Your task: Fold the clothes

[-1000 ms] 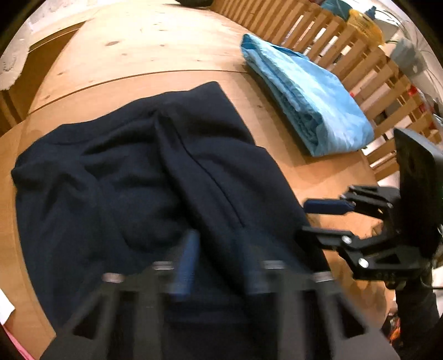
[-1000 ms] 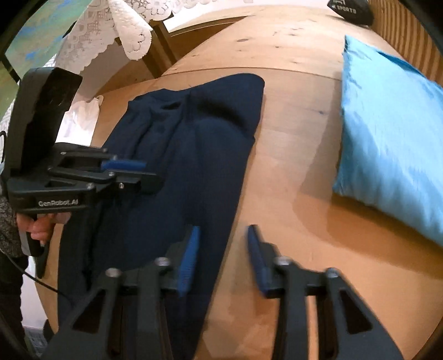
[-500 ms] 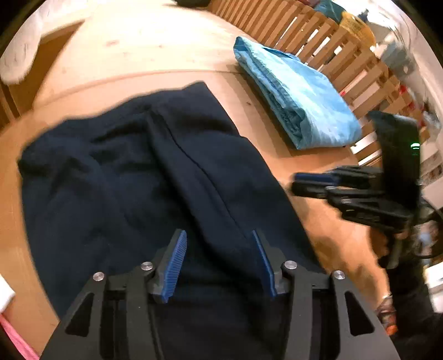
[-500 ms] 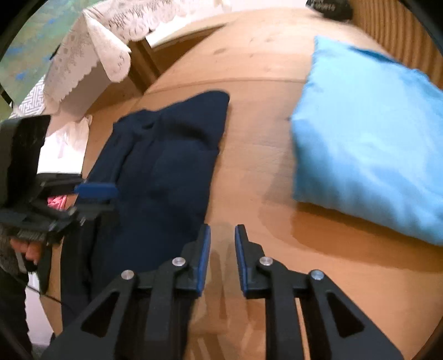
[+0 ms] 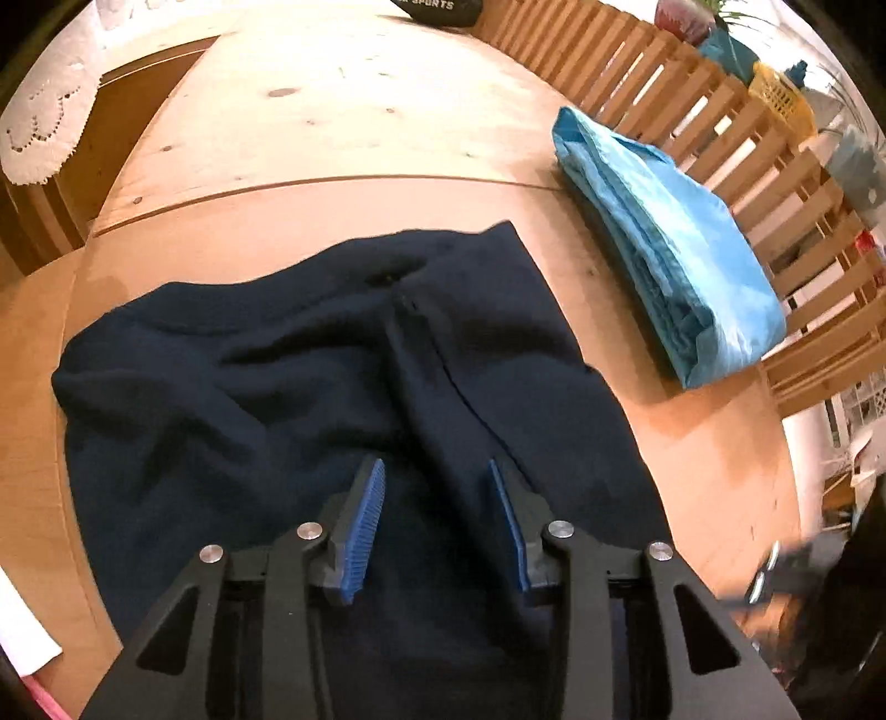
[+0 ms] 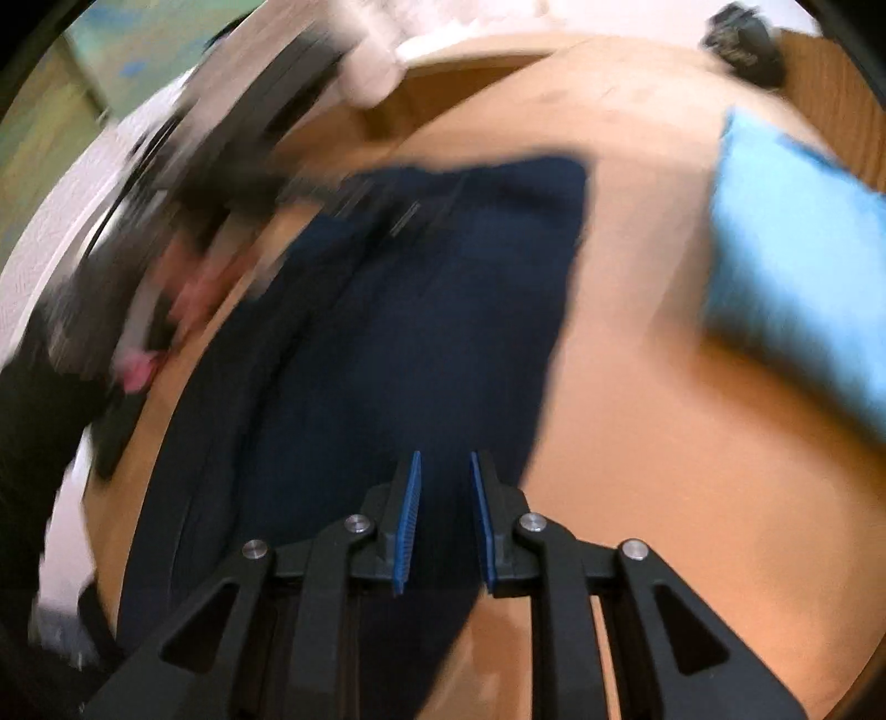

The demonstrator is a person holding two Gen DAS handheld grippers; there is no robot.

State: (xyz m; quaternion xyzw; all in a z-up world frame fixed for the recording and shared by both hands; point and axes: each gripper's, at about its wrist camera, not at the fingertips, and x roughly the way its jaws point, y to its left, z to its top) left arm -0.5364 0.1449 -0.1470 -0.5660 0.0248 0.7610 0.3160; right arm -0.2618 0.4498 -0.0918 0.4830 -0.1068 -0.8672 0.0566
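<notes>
A dark navy garment lies rumpled on the wooden table, with a raised fold running down its middle. My left gripper hovers open over its near part, and nothing sits between the blue pads. In the blurred right wrist view, my right gripper is over the near right edge of the navy garment. Its pads stand a narrow gap apart, holding nothing. A folded light blue garment lies to the right, also visible as the light blue garment.
A wooden slat railing runs along the table's far right edge. A black item lies at the far end. White lace cloth hangs at the left. Bare wood shows between the two garments.
My right gripper narrowed its jaws and swung left over the navy garment's edge, dropping to the corner of the left view. My left gripper stayed open and drew back slightly.
</notes>
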